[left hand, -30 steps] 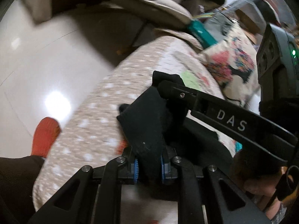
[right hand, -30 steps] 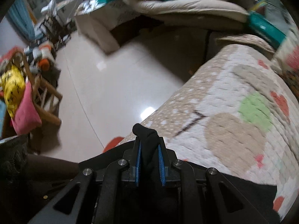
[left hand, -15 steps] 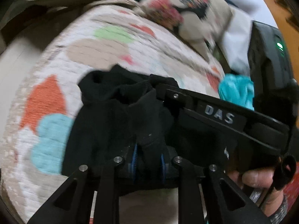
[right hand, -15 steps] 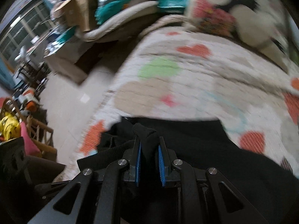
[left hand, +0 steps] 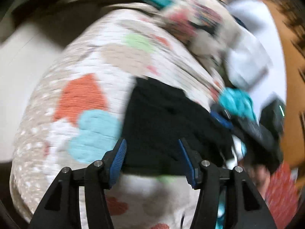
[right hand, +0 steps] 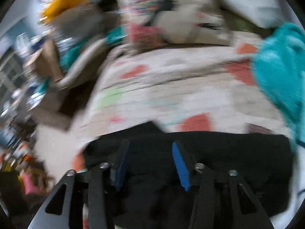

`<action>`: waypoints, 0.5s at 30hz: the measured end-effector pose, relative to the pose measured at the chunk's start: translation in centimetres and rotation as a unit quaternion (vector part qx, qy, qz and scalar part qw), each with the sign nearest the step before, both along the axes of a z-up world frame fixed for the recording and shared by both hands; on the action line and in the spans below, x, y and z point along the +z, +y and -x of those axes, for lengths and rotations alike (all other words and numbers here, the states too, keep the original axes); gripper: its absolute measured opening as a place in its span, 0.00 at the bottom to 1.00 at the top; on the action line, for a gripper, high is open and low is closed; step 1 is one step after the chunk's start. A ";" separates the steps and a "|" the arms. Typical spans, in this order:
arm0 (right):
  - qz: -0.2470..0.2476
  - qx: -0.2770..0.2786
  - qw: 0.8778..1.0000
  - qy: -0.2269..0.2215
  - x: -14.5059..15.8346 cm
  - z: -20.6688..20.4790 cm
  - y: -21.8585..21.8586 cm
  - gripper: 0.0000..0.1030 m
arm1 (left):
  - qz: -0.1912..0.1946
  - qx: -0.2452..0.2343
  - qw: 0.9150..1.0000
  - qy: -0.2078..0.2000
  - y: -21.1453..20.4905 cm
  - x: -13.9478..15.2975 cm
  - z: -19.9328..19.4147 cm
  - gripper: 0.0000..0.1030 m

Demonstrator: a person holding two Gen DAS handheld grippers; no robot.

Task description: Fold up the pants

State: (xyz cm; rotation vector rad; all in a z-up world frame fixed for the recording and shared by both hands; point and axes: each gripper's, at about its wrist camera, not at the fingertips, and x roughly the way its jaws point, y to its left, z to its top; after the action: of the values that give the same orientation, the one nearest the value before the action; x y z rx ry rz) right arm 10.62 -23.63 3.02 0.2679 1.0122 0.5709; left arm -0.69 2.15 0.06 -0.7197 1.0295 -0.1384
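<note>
Both of my grippers hang with fingers spread above a pair of black pants (left hand: 167,120) lying on a patterned quilt (left hand: 85,99), the frames smeared by motion blur. From the left wrist camera, I see my left gripper (left hand: 151,161) wide apart, its blue pads (left hand: 118,160) clear of the cloth and nothing caught between them; the dark fabric lies flat just ahead of the fingertips, next to an orange heart and a pale blue patch of the quilt. At the right edge of that view, my right gripper (left hand: 253,131) shows as a dark blurred shape over the far side of the pants, with a teal cloth (left hand: 236,103) just behind it. From the right wrist camera, the right gripper (right hand: 151,164) is likewise parted, holding nothing, and the pants (right hand: 219,152) spread across the lower frame beneath and beyond its fingers. The teal cloth (right hand: 280,72) sits on the quilt (right hand: 171,87) to the right, close to the pants' edge. A floral pillow (right hand: 152,19) rests at the far end of the quilt, and cluttered furniture fills the left background, too blurred to make out.
</note>
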 end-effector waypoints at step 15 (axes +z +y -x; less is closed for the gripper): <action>0.090 0.009 0.995 0.035 -4.5 0.9 4.4 0.06 | -0.002 0.017 1.000 0.010 0.8 -3.6 -2.2 0.53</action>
State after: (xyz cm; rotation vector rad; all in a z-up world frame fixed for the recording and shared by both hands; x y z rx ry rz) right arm 9.74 -19.25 -1.46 0.1195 1.1277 0.4852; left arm 1.47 2.93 -3.59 -0.7364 1.0356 -0.0993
